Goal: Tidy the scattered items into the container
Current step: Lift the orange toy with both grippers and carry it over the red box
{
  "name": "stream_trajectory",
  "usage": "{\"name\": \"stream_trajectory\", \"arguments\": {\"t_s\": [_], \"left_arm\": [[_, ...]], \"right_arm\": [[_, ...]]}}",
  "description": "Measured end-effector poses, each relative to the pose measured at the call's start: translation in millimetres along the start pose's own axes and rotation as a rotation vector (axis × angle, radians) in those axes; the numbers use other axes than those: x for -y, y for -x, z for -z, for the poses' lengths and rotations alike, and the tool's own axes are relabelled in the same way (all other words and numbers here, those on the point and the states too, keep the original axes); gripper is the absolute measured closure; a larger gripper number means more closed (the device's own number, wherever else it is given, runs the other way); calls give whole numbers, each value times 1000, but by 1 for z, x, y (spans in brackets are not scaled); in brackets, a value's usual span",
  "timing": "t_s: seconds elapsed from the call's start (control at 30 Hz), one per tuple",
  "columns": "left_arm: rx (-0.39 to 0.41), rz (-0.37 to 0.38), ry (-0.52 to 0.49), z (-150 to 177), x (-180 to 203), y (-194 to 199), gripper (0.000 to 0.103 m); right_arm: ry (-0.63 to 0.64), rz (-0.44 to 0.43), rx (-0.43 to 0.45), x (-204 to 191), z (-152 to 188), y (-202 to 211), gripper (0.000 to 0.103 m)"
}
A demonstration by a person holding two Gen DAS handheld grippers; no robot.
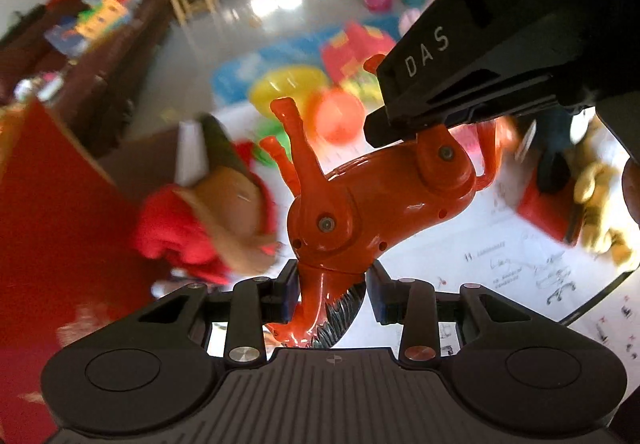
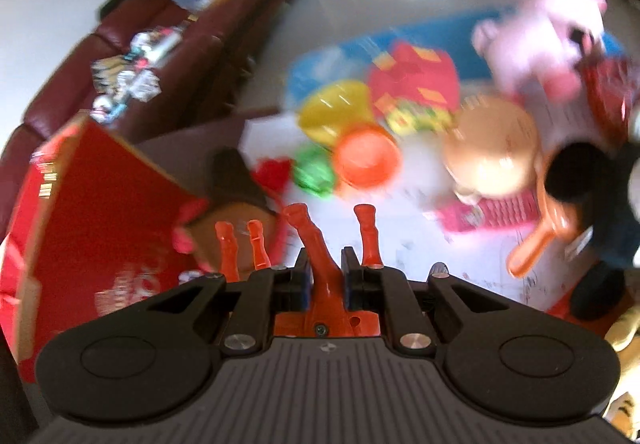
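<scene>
An orange plastic toy horse (image 1: 380, 187) hangs upside down between both grippers, legs pointing up. My left gripper (image 1: 332, 292) is shut on its neck and head, the black mane showing between the pads. In the left wrist view the right gripper (image 1: 404, 123) comes in from the upper right and clamps a hind leg. In the right wrist view my right gripper (image 2: 326, 276) is shut on one orange horse leg (image 2: 320, 264), with the other legs sticking up beside it. A red cardboard box (image 2: 80, 211) stands open at the left in both views.
A stuffed toy in red clothes (image 1: 216, 211) lies beside the red box (image 1: 52, 228). Scattered on the white mat (image 1: 500, 264) are a yellow bowl (image 2: 336, 115), an orange bowl (image 2: 366, 159), a tan ball (image 2: 492, 151), a pink plush (image 2: 548, 43) and a yellow plush (image 1: 600, 199). A brown sofa (image 2: 160, 83) runs along the left.
</scene>
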State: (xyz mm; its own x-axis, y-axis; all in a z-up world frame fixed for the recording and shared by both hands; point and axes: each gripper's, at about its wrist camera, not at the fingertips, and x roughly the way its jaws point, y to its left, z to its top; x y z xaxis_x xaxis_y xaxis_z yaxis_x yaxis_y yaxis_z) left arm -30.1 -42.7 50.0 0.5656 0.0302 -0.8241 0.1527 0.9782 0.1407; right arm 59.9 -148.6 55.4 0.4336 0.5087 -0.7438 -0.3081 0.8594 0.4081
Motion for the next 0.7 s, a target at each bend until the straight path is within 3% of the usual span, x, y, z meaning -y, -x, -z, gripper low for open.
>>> {"name": "stream_trajectory", "arguments": {"t_s": [0.2,0.4,0.53,0.7], "left_arm": [[129,-90,136,16,-40,79,67],[211,-235,284,52,-99,144,67],[211,-321,393,78,-138,168,67],[164,-388,531,116,-186,180,67]], "right_arm": [[141,-95,111,-68,-6,53,86],[313,-232,164,-163,-4,71,86],[439,-320,156,-228,5,63,86],[562,-405,75,-295,23,27,86]]}}
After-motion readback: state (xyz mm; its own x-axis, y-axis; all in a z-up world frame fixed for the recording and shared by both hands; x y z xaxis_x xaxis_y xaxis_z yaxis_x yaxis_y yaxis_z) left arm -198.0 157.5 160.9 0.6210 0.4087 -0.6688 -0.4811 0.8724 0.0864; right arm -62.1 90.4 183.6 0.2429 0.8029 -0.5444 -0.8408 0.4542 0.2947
